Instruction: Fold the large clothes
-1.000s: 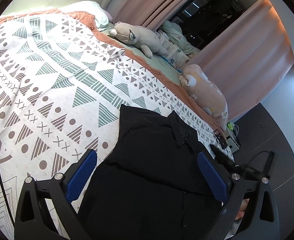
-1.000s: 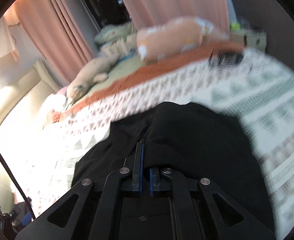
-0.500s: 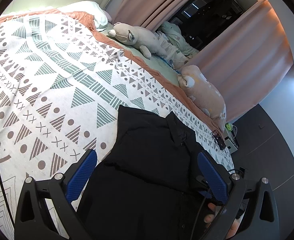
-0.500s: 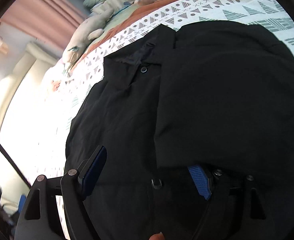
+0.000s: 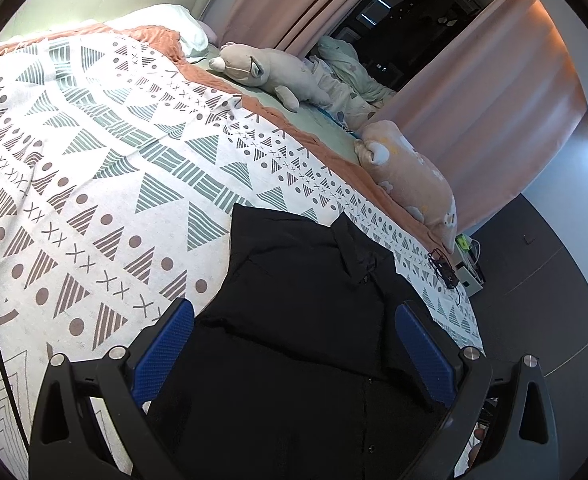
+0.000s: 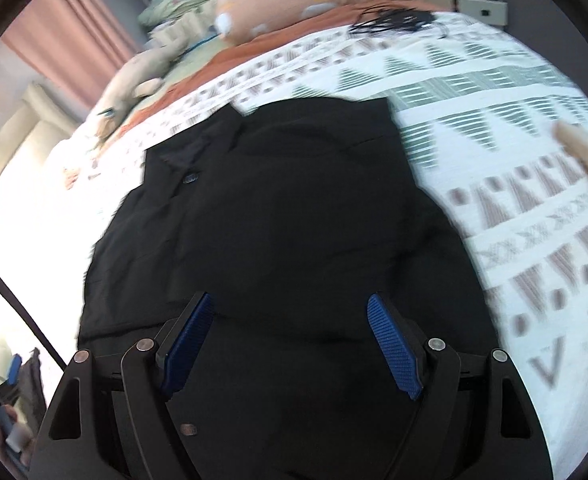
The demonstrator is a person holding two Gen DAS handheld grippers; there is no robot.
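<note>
A black button-up shirt lies flat on the patterned bedspread, collar toward the far side, both sides folded inward over the body. It also shows in the right wrist view. My left gripper is open and empty, hovering above the shirt's lower half. My right gripper is open and empty, just above the shirt's near part. Neither touches the cloth.
Two plush toys and a pillow lie along the bed's far side by pink curtains. A black cable bundle sits at the bed's corner, also seen in the right wrist view. Dark floor lies beyond.
My right gripper was shut on the shirt's fabric, carried it across, then opened and let go; now it has pulled back above the shirt. The left gripper stayed open and almost still.
</note>
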